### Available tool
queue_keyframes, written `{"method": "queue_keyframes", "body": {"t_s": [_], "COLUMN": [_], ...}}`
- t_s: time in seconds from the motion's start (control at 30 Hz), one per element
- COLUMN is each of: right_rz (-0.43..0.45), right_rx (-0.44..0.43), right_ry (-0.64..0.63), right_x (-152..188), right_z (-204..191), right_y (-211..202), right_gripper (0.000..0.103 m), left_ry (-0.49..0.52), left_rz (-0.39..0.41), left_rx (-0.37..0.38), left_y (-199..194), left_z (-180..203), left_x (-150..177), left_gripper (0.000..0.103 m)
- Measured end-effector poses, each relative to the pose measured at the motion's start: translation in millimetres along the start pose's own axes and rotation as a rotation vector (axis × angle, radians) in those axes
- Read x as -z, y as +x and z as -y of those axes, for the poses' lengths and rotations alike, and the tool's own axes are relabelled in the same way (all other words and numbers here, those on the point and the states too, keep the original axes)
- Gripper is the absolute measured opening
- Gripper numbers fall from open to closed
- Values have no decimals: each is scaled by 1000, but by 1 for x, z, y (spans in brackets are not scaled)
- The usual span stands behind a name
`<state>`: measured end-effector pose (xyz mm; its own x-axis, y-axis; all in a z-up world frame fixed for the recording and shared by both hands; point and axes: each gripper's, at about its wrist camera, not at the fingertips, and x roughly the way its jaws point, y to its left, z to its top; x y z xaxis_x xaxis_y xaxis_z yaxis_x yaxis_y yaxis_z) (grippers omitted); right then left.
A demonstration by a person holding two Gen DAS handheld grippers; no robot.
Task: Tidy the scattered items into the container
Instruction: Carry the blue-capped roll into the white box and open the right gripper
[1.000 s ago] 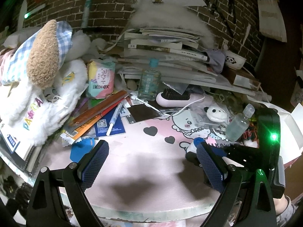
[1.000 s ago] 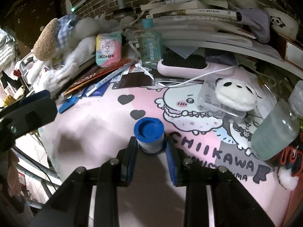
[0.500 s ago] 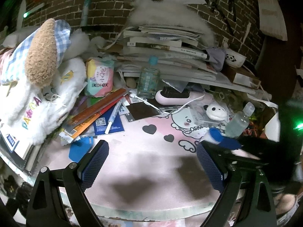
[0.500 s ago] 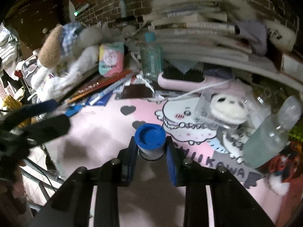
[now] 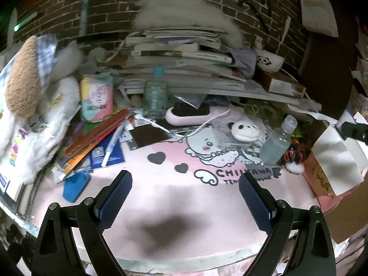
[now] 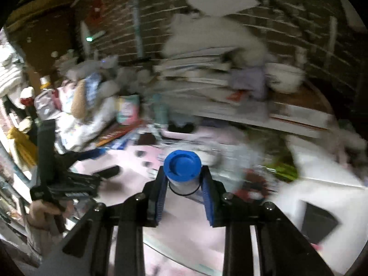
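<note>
Blue-capped bottle (image 6: 182, 172) sits pinched in my right gripper (image 6: 184, 197); left gripper (image 5: 185, 197) fingers spread above the cluttered pink worktop (image 5: 184, 197).

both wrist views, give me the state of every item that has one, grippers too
right gripper: shut on the blue-capped bottle
blue-capped bottle: capped, held upright, off the mat
left gripper: open, empty, above the pink mat
clear bottle: capped, standing on the mat
teal-capped bottle: capped, upright
panda bowl: upright beside the book stack
</note>
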<state>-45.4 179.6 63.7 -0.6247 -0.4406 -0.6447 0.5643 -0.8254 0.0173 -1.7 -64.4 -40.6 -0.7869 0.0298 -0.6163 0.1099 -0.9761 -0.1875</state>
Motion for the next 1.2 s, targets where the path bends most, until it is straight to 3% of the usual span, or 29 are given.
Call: {"method": "queue_keyframes", "body": {"t_s": [0.23,0.47,0.63,1.1,1.17,1.2], "right_rz": [-140,-323,-437,-604,-604,-599], "right_rx": [174,279,266,221,222,221], "right_ry": [115,148,139,127,129,132], "right_x": [12,28,41,57,56,56], "right_z": [89,144,155,166,168,168], "right_y": [-24,-12,3,31,30,29], "right_gripper": [26,26,26,26,30,38], "left_ry": [27,51,58,87,91,92], "left_rz": [-20,-30,-38,-56,-59,-59], "left_rx": [12,19,17,23,25,29], "left_y": [7,10,12,17,18,19], "left_z": [14,25,27,35,36,36], "left_x": [0,1,1,2,1,1], "left_gripper": [93,93,93,93,93,93]}}
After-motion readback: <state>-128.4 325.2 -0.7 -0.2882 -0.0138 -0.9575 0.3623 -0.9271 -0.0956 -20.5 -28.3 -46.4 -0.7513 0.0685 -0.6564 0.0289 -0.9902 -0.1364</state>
